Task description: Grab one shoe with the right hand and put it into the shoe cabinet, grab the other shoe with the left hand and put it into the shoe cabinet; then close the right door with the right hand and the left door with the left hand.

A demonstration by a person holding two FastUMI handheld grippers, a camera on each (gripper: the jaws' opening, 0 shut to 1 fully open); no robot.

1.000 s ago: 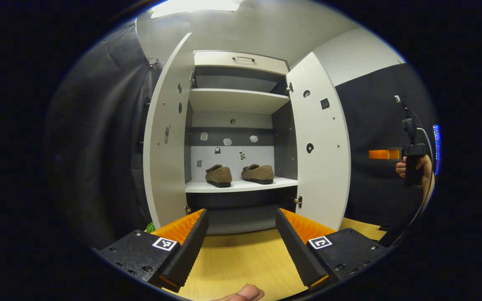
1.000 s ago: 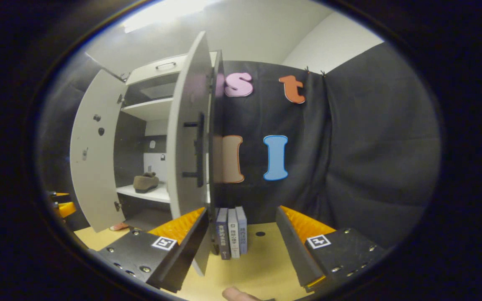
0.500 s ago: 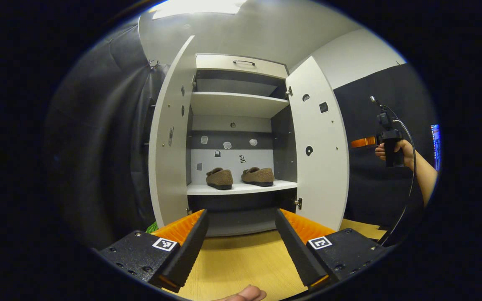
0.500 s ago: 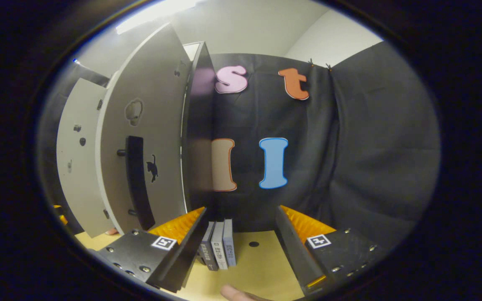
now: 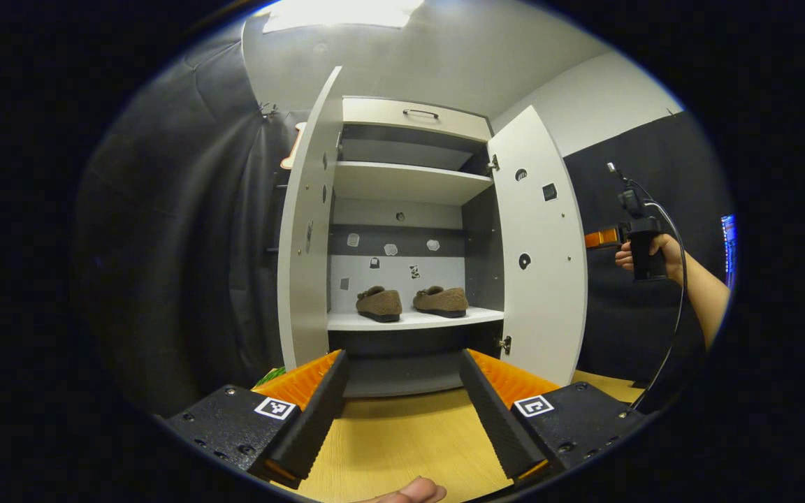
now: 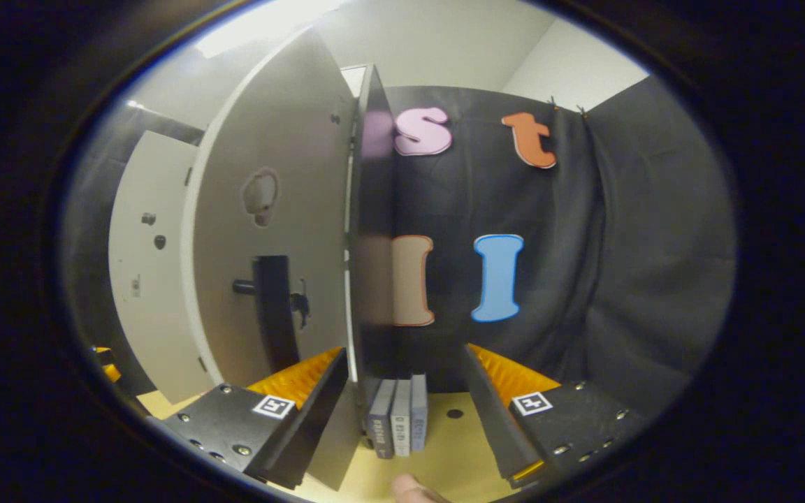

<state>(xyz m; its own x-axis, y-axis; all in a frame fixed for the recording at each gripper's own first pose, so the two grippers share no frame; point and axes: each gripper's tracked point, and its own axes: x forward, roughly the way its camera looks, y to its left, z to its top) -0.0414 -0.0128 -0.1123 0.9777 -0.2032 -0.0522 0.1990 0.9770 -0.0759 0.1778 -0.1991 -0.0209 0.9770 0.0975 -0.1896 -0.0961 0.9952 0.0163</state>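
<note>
Two brown shoes (image 5: pixel 379 304) (image 5: pixel 441 300) stand side by side on the lower shelf (image 5: pixel 413 320) of the white shoe cabinet. Both doors stand open: the left door (image 5: pixel 305 244) and the right door (image 5: pixel 539 258). My left gripper (image 5: pixel 402 412) is open and empty, low in front of the cabinet over the wooden floor. A hand holds my right gripper (image 5: pixel 602 239) behind the right door. In the right gripper view, my right gripper (image 6: pixel 402 412) is open at that door's outer face (image 6: pixel 284 209), close to its black handle (image 6: pixel 273 311). Whether a finger touches the door, I cannot tell.
Three books (image 6: pixel 399 423) stand upright on the wooden floor (image 6: pixel 444 447) against the black cloth wall, just right of the cabinet. An upper shelf (image 5: pixel 409 183) and a drawer with a handle (image 5: pixel 420 112) sit above the shoes. A cable (image 5: pixel 668 349) hangs from the right gripper.
My right gripper has swung round from the right door's edge to its outer face, so the handle now shows. The left gripper drifted left; the cabinet sits farther right in its view.
</note>
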